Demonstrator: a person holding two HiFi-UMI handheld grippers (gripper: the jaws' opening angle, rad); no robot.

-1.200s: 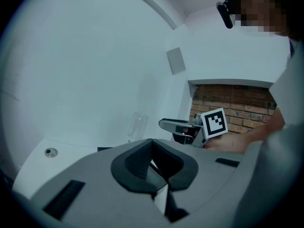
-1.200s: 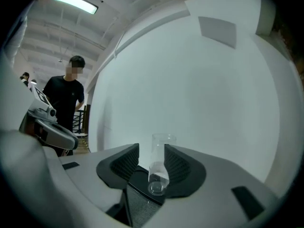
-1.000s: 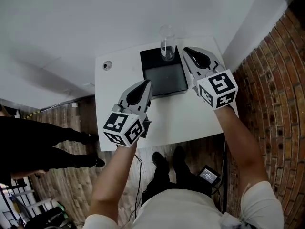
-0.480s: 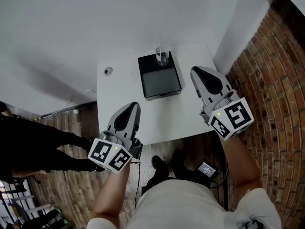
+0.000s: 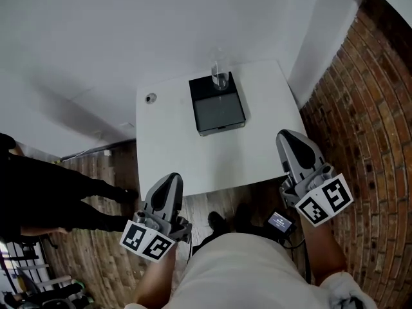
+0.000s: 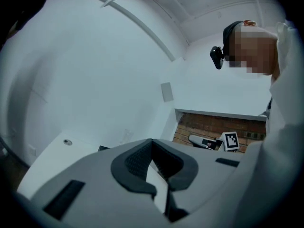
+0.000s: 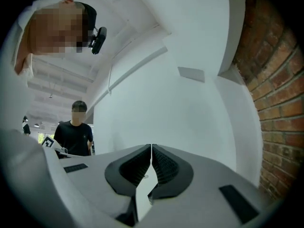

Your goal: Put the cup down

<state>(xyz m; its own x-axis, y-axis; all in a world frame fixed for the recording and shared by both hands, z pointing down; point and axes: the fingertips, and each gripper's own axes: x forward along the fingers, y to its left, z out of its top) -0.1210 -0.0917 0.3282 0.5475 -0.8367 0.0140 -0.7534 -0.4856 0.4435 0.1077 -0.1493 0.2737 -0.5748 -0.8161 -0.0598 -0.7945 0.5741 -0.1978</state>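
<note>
On the far edge of a flat black slab (image 5: 219,111), square with rounded corners and a matte grey top, stands the cup (image 5: 219,76): a tall, clear, straight-sided glass, upright and touched by nothing. The slab lies toward the back of a smooth white square table (image 5: 174,147). A small round disc (image 5: 150,98) sits on the tabletop to the slab's left, well apart from it.

Both tools are held off the near edge of the table, well away from the cup. The left gripper (image 5: 170,179) hangs over the table's near left corner, its grey plastic shell tapering to a rounded tip. Its ribbed dark pads meet at the tips with nothing between them. The right gripper (image 5: 288,136) is beside the table's near right corner, and its pads are pressed together along a thin seam, also empty. Each carries a white cube printed with black square patterns.

Rough red brick wall (image 5: 360,108) curves along the right, and worn wooden planks (image 5: 96,166) cover the floor. A person in black (image 7: 76,132) stands in the background of the right gripper view.
</note>
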